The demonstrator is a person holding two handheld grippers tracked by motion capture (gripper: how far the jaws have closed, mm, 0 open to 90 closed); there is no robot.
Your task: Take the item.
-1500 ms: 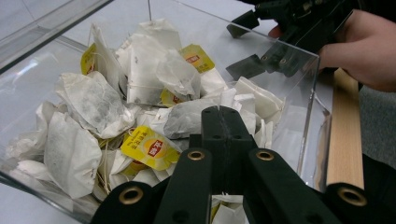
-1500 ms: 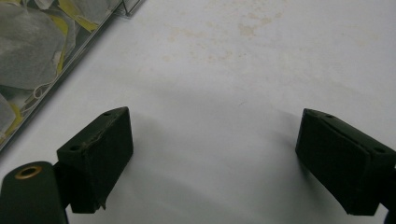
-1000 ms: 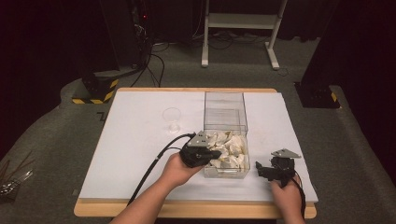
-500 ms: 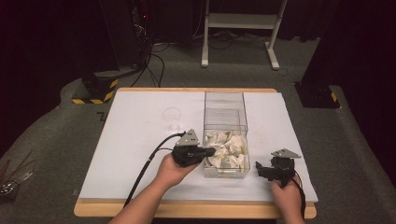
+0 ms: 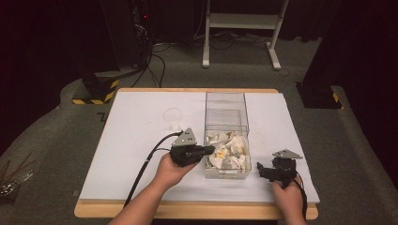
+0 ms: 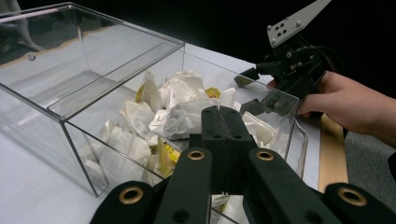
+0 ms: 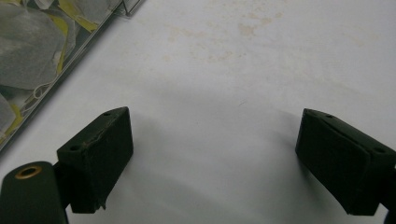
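Two hand-held grippers are in play. I have the left hand-held gripper at the near-left wall of the clear box, its jaws pressed together with nothing visibly between them, tips poised over the heap of white paper packets. The packets lie in the near compartment of the box; the far compartment looks empty. The right hand-held gripper rests on the worktop just right of the box, jaws spread wide over bare surface.

To do this step well, in my judgement:
1. Part the left jaws before lowering them into the heap.
2. Take one packet near the top, by a loose corner, not a clump.
3. Lift straight up, clear of the wall.

Points to watch: the box walls are clear and hard to judge, and the left jaws sit close to the near wall, so a sideways pull could shove the box. The right hand-held gripper could steady it. A small clear cup stands well apart to the left, a likely drop point.
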